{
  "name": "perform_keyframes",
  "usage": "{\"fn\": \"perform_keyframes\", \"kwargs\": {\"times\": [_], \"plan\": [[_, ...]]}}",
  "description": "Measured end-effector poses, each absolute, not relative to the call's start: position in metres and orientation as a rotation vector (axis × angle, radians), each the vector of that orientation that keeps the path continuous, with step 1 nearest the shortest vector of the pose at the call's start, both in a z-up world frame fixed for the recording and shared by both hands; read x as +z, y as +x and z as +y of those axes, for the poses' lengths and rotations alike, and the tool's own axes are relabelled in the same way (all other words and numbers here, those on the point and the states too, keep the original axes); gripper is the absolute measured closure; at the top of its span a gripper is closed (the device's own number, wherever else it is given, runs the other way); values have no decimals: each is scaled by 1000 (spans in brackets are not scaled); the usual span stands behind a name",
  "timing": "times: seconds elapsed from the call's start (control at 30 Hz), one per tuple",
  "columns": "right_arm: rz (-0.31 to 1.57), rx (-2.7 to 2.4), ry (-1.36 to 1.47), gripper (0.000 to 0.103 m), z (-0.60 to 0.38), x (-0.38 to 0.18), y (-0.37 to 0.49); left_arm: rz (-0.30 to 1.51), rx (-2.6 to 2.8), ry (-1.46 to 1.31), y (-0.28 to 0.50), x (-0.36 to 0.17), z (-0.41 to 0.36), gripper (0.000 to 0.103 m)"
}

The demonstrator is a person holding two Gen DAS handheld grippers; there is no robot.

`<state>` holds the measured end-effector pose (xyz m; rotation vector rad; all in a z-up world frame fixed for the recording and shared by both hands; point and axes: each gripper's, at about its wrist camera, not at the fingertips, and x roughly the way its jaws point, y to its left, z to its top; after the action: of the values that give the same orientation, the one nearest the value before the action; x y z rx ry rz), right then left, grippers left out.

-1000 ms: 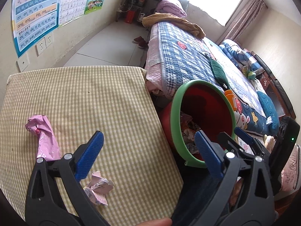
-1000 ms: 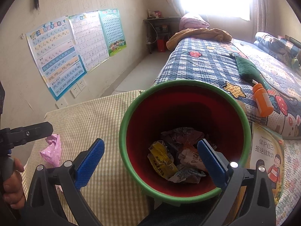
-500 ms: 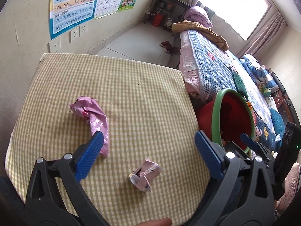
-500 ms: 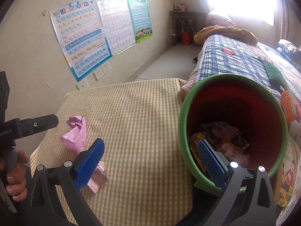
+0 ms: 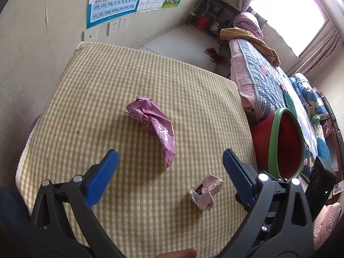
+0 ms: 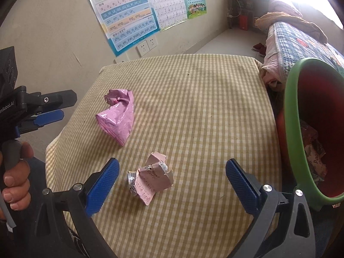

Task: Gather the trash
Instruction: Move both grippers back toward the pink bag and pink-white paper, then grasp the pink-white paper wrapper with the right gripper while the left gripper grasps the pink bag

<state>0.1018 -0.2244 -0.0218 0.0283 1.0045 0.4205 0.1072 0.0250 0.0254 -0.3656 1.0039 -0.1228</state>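
Observation:
A crumpled pink snack bag (image 5: 153,126) (image 6: 117,116) lies mid-table on the yellow checked cloth (image 5: 107,99). A small crushed pink carton (image 5: 205,190) (image 6: 149,179) lies nearer the front edge. My left gripper (image 5: 169,165) hovers open above the table, the pink bag just beyond its fingers. My right gripper (image 6: 172,174) is open with the carton between its blue fingertips, apart from both. The red bin with a green rim (image 5: 286,144) (image 6: 309,129) stands off the table's right side, with wrappers inside.
A wall with posters (image 6: 129,15) and sockets borders the table's far left. A bed with a blue quilt (image 5: 264,75) lies beyond the bin. A hand (image 6: 15,176) holds the left gripper at the left edge of the right wrist view.
Both grippers swung left from over the bin to above the table. The pink bag and the carton now sit in front of the open fingers; the bin has slid to the right edge.

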Motion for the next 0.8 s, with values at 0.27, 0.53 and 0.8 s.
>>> {"fn": "perform_keyframes", "kwargs": {"times": [0.27,0.53,0.8], "plan": [[1085,445,-27,8,-194,-54,103,1028,-101,-411,107,7,46,8],[1168,472,-71,48,-179,-80,109,1048,-98,-443,111,-7,55,8],[1148,477,-45,55,-182,-72,112,1061,-124,-432,121,-12,45,8]]}}
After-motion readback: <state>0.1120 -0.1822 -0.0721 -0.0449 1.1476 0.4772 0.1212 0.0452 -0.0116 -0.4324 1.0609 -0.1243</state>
